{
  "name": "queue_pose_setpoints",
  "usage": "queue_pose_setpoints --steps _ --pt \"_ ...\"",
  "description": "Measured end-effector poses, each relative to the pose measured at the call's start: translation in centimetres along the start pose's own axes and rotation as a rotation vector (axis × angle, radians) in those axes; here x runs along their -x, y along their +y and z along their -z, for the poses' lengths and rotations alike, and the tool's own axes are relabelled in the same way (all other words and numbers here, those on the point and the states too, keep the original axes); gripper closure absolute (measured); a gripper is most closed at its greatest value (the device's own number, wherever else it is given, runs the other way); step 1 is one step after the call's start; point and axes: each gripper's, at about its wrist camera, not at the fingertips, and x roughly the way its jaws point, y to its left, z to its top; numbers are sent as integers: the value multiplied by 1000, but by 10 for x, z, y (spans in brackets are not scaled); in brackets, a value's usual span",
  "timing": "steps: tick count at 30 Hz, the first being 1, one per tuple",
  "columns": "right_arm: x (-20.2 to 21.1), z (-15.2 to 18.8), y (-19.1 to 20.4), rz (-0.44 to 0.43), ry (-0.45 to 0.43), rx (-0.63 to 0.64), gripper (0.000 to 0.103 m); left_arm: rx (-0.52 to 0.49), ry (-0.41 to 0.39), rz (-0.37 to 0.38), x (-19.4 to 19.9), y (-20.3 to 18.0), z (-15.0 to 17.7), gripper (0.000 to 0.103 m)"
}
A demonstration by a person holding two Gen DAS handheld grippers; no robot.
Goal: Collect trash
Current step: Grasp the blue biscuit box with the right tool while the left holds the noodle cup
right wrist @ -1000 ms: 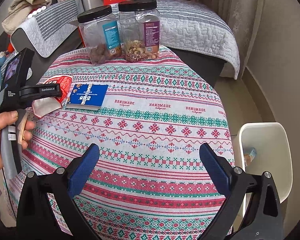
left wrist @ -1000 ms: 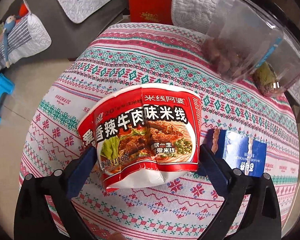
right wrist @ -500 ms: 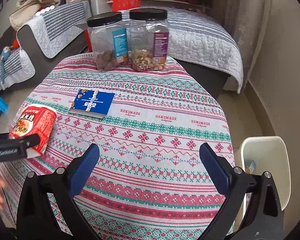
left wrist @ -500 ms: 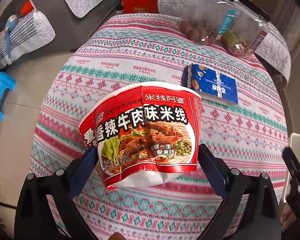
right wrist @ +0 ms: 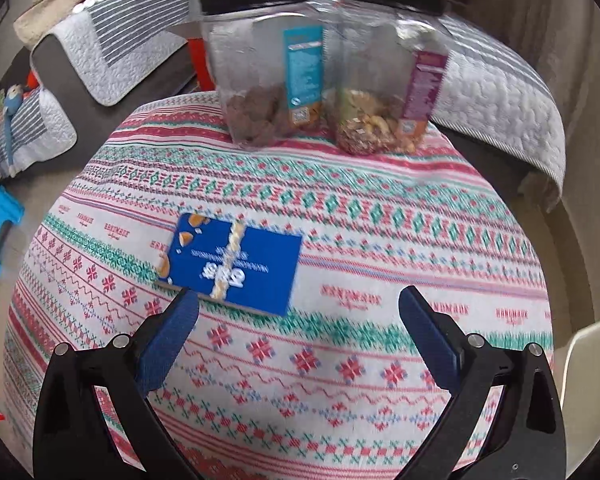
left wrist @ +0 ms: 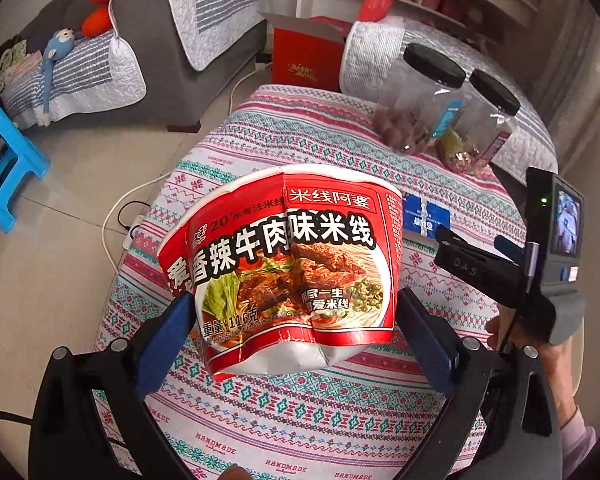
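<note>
The left gripper (left wrist: 294,322) pinches a crushed noodle cup (left wrist: 288,264) above the bench (left wrist: 300,412). The right gripper (right wrist: 298,320) hovers with fingers wide and empty near a blue packet (right wrist: 236,264).

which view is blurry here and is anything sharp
Right wrist view: motion-smeared, the two jars and blue packet soft, only the right gripper crisp. Left wrist view: sharp, the noodle cup print readable; both bend at the fisheye rim.

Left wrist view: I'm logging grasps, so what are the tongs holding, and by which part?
The left tongs grip a crushed red noodle cup by its two opposite side walls, near the base. The right tongs are open, holding nothing.
</note>
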Motion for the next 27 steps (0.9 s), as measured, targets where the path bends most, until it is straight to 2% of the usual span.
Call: queue_pose_setpoints --steps 2,3,5,7,13,14,15,16,17,20,27 --pt "-9 -8 14 -58 43 154 7 22 -10 12 5 10 -5 7" --pt "-13 -9 25 -79 58 276 7 30 -12 16 7 15 -6 7" --pt "-17 -7 39 -90 49 443 7 42 -15 19 10 21 -9 7" --pt "-25 -9 46 -123 70 503 7 51 -17 23 12 25 -11 7" --pt "-60 -16 60 -139 146 547 9 57 -27 34 15 26 -15 7" --pt "-59 -17 59 -164 144 525 26 54 -28 33 15 25 -16 7" --pt "-57 -19 55 -190 148 491 35 50 -28 32 15 25 -16 7" --pt "-53 -18 54 -179 147 476 43 48 -28 31 15 25 -15 7" --pt "-50 -15 54 -167 145 481 47 49 -29 32 15 25 -15 7" --pt "-38 -1 51 -141 137 473 50 50 -31 31 16 25 -15 7" --pt "6 38 29 -137 97 356 52 28 -48 27 23 18 -10 7"
